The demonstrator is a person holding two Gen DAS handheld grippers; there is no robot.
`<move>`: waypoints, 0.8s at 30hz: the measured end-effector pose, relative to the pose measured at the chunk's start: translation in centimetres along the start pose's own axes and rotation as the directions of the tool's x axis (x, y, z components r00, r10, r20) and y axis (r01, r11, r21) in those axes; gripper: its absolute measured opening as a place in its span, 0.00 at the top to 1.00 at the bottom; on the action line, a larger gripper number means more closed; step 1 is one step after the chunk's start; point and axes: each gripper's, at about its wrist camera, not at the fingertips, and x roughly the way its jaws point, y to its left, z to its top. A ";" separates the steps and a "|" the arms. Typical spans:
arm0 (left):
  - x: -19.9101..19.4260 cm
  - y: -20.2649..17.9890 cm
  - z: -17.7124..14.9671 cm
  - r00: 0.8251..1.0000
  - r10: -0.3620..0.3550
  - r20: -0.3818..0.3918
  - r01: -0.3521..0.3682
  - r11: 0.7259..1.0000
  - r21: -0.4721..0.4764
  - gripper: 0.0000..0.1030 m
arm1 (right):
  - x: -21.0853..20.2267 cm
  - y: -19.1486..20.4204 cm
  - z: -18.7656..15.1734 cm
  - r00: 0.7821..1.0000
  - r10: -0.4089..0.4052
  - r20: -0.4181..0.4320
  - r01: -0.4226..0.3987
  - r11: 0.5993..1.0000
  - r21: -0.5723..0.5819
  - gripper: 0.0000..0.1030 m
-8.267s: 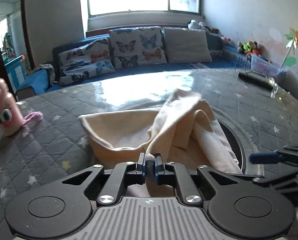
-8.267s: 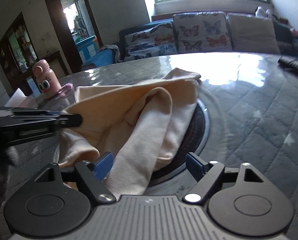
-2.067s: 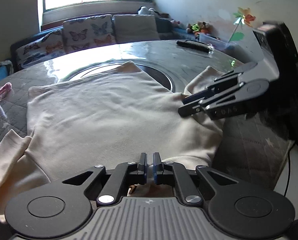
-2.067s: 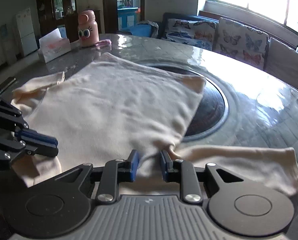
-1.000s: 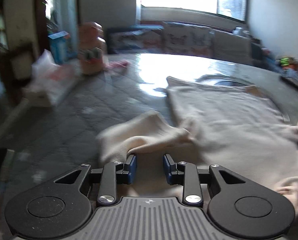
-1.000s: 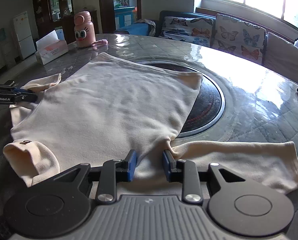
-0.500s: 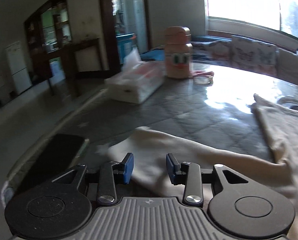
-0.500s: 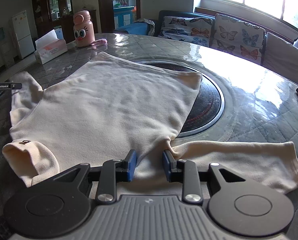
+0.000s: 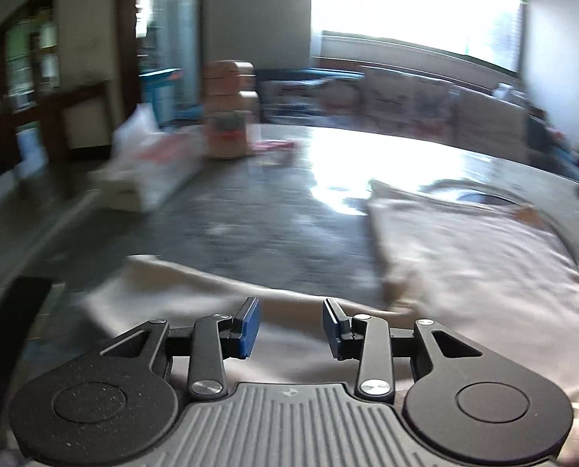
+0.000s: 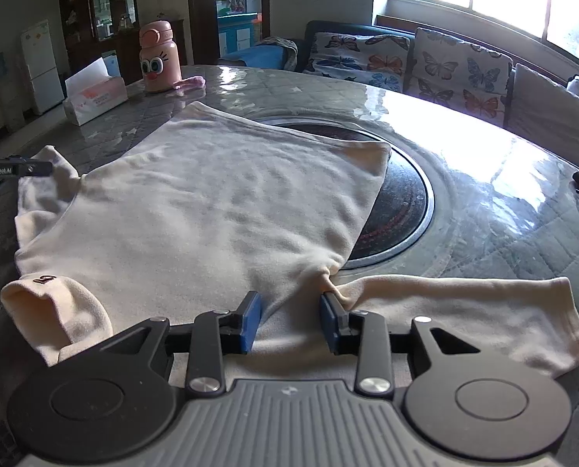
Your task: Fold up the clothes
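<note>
- Cream long-sleeved top (image 10: pixel 219 210) lies spread flat on the round table (image 10: pixel 503 194), filling the centre and left of the right wrist view; its far right corner overlaps the dark round inset (image 10: pixel 402 202) in the table middle.
- Right sleeve (image 10: pixel 464 311) stretched out flat toward lower right of that frame; left sleeve (image 10: pixel 44 179) bunched at the left edge.
- Neck part (image 10: pixel 56 311) rolled over at lower left, small dark label on it.
- Right tool (image 10: pixel 289 321) at bottom centre, blue pads spread apart, gripping nothing; it sits low over the cloth at the armpit, where body and sleeve meet. Contact with the pads cannot be told.
- Left tool (image 9: pixel 291 327) also spread wide, nothing between the pads, over a sleeve part of the top (image 9: pixel 219 288) at the bottom of its own blurred view; the body of the top (image 9: pixel 464 257) shows at right.
- Left tool tip (image 10: pixel 13 169) pokes in at the left edge of the right wrist view, just beside the bunched sleeve.
- Pink bottle with cartoon eyes (image 10: pixel 159 58) and tissue box (image 10: pixel 95 97) stand upper left on the table, well apart from the top.
- Butterfly cushions (image 10: pixel 406 62) on a sofa behind, upper right.
</note>
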 end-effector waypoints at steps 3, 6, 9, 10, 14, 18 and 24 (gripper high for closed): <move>-0.1 -2.6 0.1 0.996 -0.090 -0.001 0.090 0.995 0.044 0.62 | 0.0 0.0 -0.1 1.000 -0.001 0.004 0.001 1.000 0.005 0.67; 0.1 -4.1 0.2 0.992 -0.125 0.003 0.124 0.990 0.070 0.63 | -0.1 -0.1 -0.2 1.000 -0.002 0.008 0.002 1.000 0.011 0.64; 1.4 -4.5 0.1 0.993 -0.114 -0.039 0.116 0.991 0.068 0.63 | -0.3 -0.2 -0.4 1.000 -0.003 0.010 0.003 1.000 0.016 0.61; 1.8 -4.3 0.0 0.993 -0.106 -0.051 0.109 0.992 0.061 0.63 | -0.3 -0.3 -0.5 1.000 -0.004 0.011 0.004 1.000 0.019 0.61; 1.9 -3.7 -0.2 0.994 -0.092 -0.053 0.094 0.995 0.045 0.62 | -0.8 -0.5 -0.9 1.000 -0.003 0.016 0.002 0.999 0.034 0.60; 1.4 -3.9 -0.1 0.993 -0.102 -0.053 0.104 0.993 0.048 0.61 | -1.8 -1.2 -1.1 0.999 -0.006 0.033 0.004 0.998 0.065 0.59; -0.1 -5.4 0.3 0.986 -0.163 -0.033 0.165 0.982 0.089 0.62 | -3.5 -4.3 -1.8 0.993 -0.092 0.068 0.081 0.985 0.152 0.59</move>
